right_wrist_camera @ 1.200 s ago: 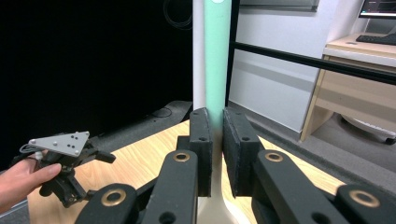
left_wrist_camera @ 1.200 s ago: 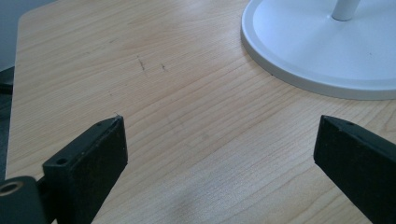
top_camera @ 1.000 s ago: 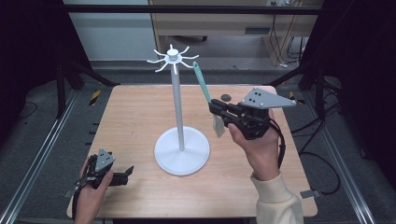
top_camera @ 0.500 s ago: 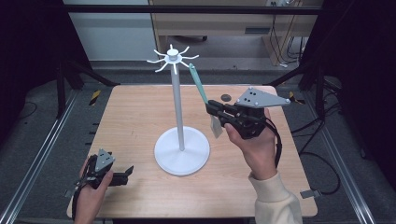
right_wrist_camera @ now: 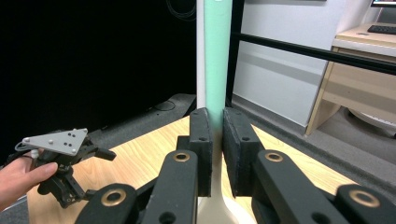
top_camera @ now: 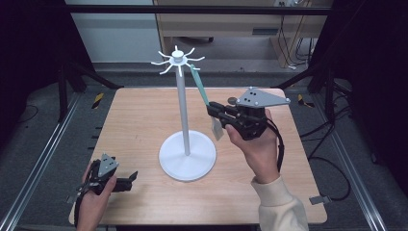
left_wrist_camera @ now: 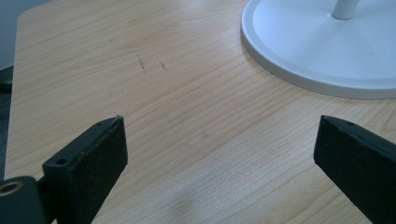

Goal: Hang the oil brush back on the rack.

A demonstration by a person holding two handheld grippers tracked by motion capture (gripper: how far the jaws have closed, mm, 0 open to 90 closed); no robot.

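I am holding a spatula (top_camera: pixel 206 102) in my right gripper (top_camera: pixel 215 114), the jaws pinched tight on its mint-green handle just above the pale blade. Seen from above, the handle is slanting up toward eleven o'clock, and its top end is sitting right by one hook of the white rack (top_camera: pixel 186 120), at about four o'clock from the rack's crown; I cannot tell whether it is touching that hook. In the right gripper view the handle (right_wrist_camera: pixel 217 56) is running straight up out of frame, so its tip is cut off, and the blade is mostly tucked behind the jaws. The rack's pole is lying close behind the handle there.

The rack is standing upright near the middle of the table (top_camera: pixel 298 163), its round base just at seven o'clock from my right gripper. My right hand (top_camera: pixel 257 147) is hovering over the table's right half.

My left gripper (top_camera: pixel 130 178) is resting low near the table's front left corner, at about eight o'clock from the rack's base, jaws standing wide apart with only bare wood between them. In the left gripper view the base (left_wrist_camera: pixel 322 51) is cut off at the top right.

Open wood is lying all around the base. I am not making out any writing.
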